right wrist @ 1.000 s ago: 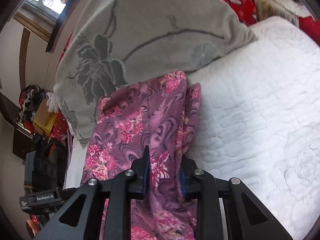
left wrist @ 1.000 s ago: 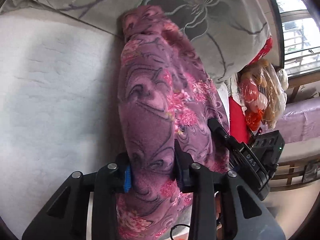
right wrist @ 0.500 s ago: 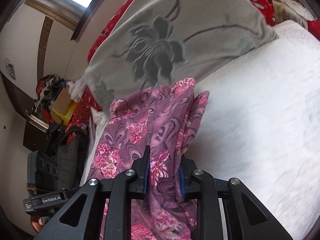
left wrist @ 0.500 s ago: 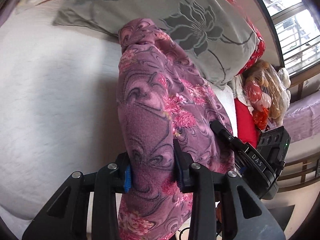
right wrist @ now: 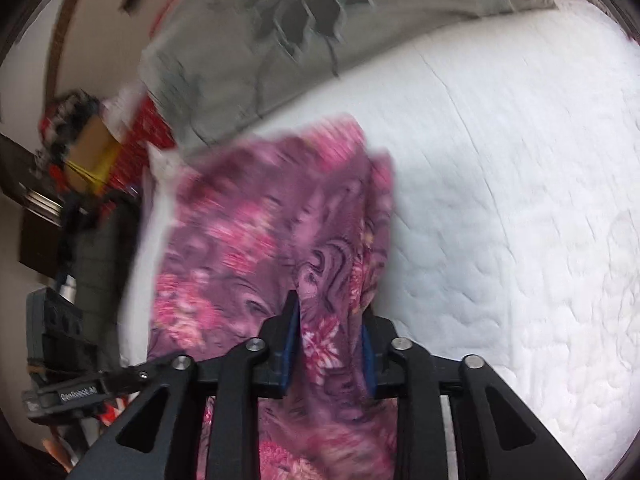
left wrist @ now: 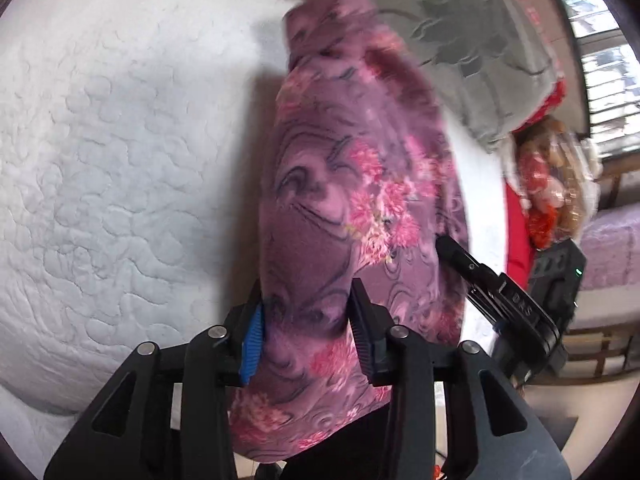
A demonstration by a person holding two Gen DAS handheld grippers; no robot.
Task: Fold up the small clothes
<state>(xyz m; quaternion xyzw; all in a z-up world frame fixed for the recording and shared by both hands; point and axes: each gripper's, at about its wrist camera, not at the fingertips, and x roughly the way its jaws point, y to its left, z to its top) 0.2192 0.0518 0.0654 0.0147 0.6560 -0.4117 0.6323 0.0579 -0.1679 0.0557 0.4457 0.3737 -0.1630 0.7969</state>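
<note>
Looking first at our left gripper (left wrist: 306, 330), we see its jaws set either side of a thick bunch of the purple floral fleece garment (left wrist: 352, 184). They have just been easing apart, yet the fleece fills the whole gap and both pads appear to press on it, so we read this as a pinch loosened, not let go. Our right gripper (right wrist: 330, 346) shows the same: jaws a little wider than they were, a fold of the same fleece between them, the blue pad touching it on the left, the right one seemingly so.

Moving outward, the garment runs straight ahead from both sets of fingers, its long axis in line with the way the grippers point, up and away toward the grey flower-printed quilt (right wrist: 280, 32). Its far end lies on the white quilted bedspread (left wrist: 104, 152), just short of the grey quilt's edge. Its near end hangs below the fingers, off the bed's side.

We hold it along one short edge, the two grippers side by side; the right one shows at the left view's right margin, just beside the cloth. Neither hand is clearly nearer the far end. We judge that the coming move depends on carrying this held edge forward along that axis, onto the part lying ahead.
</note>
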